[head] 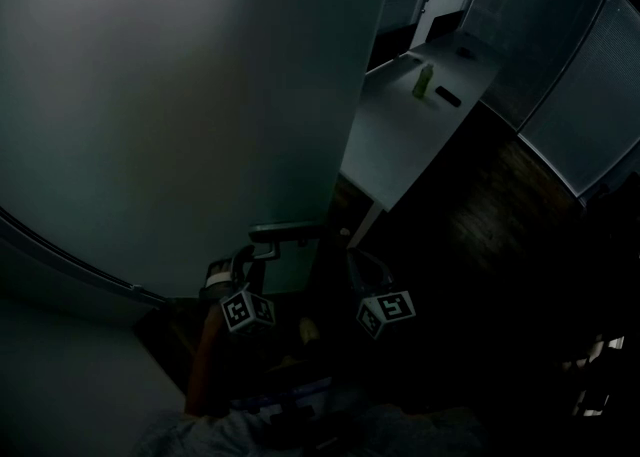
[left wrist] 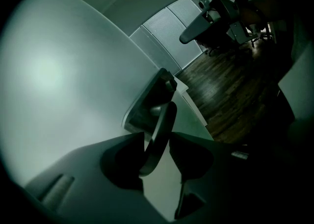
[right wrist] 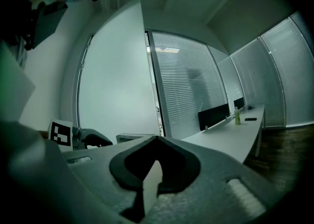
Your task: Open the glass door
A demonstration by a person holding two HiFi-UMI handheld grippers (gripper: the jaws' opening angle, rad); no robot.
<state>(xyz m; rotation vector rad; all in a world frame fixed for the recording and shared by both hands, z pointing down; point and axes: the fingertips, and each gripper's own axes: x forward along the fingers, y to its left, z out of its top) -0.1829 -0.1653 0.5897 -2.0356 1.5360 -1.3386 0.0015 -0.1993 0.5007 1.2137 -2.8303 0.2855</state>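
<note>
The frosted glass door (head: 180, 115) fills the left of the head view, with its edge running down the middle. Its dark lever handle (head: 288, 232) sticks out near the door's edge. My left gripper (head: 258, 247) reaches up to the lever. In the left gripper view the lever handle (left wrist: 159, 135) lies between the jaws and both pads press on it, so my left gripper (left wrist: 157, 138) is shut on it. My right gripper (head: 368, 270) hangs beside it, right of the door's edge. In its own view the right gripper (right wrist: 156, 142) has its tips together and holds nothing.
A long white desk (head: 400, 135) runs away behind the door's edge, with a green bottle (head: 423, 80) and a dark flat thing (head: 448, 97) on it. Glass walls with blinds (head: 580, 115) close the right side. Dark wooden floor (head: 480, 235) lies between.
</note>
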